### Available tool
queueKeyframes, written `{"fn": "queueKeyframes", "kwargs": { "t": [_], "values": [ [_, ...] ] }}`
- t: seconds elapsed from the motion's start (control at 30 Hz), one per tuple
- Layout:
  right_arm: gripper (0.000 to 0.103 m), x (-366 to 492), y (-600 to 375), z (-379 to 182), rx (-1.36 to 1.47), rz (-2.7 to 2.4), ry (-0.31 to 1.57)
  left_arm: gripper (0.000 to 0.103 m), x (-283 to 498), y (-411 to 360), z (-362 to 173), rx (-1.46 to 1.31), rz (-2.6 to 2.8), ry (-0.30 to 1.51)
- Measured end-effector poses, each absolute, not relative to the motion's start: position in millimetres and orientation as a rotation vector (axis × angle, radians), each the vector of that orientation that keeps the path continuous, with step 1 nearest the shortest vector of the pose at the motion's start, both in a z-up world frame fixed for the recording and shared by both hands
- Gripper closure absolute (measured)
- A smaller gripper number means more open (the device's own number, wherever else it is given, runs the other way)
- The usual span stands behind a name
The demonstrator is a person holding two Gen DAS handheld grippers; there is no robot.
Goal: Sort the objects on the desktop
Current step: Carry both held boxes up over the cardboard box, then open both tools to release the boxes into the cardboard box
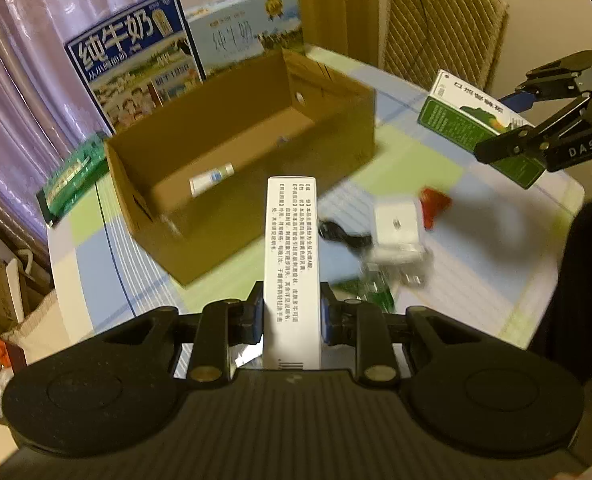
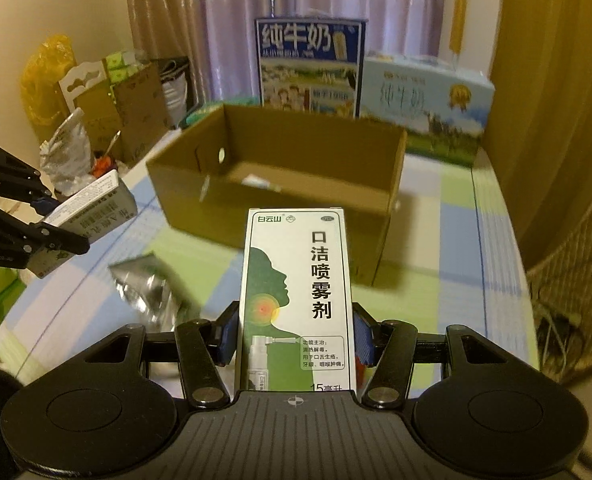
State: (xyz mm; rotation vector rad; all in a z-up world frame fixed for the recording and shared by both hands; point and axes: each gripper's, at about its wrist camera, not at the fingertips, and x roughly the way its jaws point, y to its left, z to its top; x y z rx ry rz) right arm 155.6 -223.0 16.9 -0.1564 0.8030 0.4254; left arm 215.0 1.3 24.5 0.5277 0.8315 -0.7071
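Each gripper clamps a carton — left gripper (image 1: pixel 291 316) a white box (image 1: pixel 291 264), right gripper (image 2: pixel 296 336) a green spray box (image 2: pixel 298 300) — cardboard box (image 1: pixel 231 160) just ahead.

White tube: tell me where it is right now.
The white tube lies on the floor of the open cardboard box, near its left end in the left wrist view, ahead of the white carton held in the left gripper.

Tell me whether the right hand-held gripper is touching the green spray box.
Touching. The right wrist view shows the right hand-held gripper with both blue pads pressed against the sides of the green spray box.
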Motion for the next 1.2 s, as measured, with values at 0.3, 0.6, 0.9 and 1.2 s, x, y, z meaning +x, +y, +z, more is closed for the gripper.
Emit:
{"fn": "queueKeyframes", "kwargs": {
  "t": [0.3, 0.6, 0.9, 1.2],
  "values": [
    [0.051, 238, -208, 36, -0.19, 0.447, 0.775, 0.082, 291, -26, 39, 0.492, -0.677, 0.809],
    [0.051, 330, -194, 25, -0.162, 0.45, 0.793, 0.082, 375, -51, 35, 0.409, -0.642, 0.804],
    [0.051, 383, -188, -7, -0.122, 0.44, 0.85, 0.081, 422, -68, -1, 0.372, -0.636, 0.841],
    [0.051, 392, -186, -30, -0.118, 0.436, 0.887, 0.076, 425, -56, -14, 0.328, -0.608, 0.827]
  ]
}}
